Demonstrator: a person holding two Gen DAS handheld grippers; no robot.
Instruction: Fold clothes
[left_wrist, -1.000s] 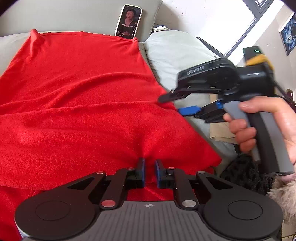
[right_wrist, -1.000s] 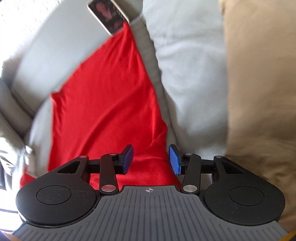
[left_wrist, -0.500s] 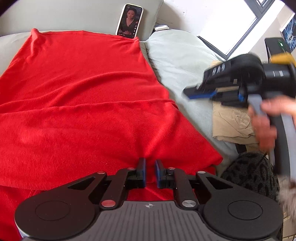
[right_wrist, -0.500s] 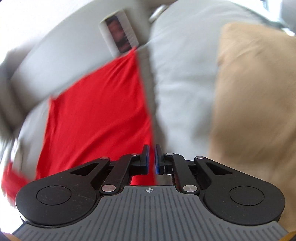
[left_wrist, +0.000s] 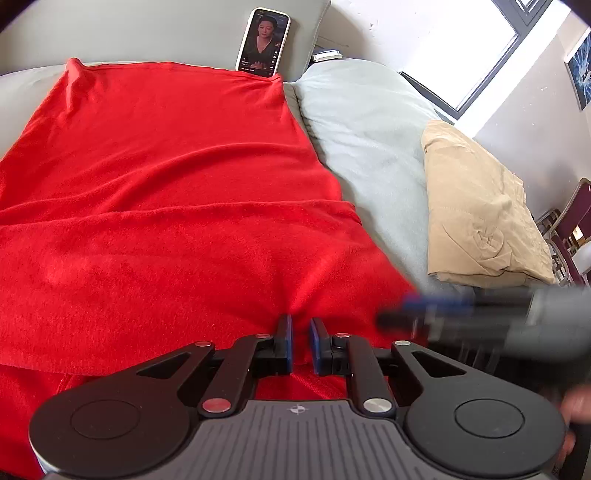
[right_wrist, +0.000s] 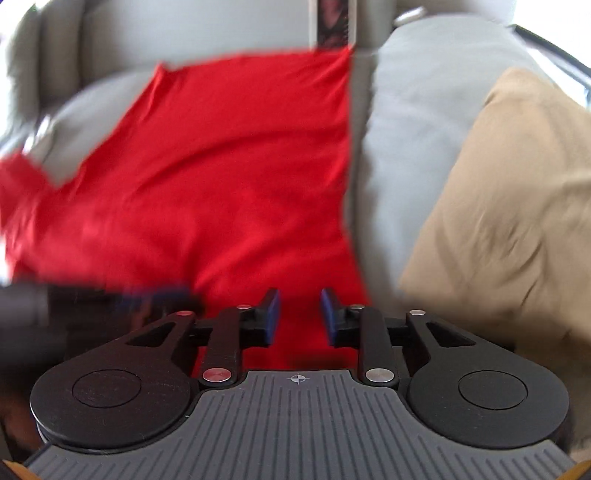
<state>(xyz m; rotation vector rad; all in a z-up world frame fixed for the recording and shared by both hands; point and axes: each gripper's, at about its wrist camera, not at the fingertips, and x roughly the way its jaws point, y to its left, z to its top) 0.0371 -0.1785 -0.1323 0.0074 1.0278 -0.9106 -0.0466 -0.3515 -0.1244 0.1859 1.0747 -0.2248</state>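
left wrist view: one soft red cloth lies flat on the grey couch, long way running off toward the back. the left gripper pinches its near edge. the blurry right gripper is just beside it.

right wrist view: the right gripper is opening over the cloth's near right corner, pads not pressing it. one tan folded cloth sits at the right.
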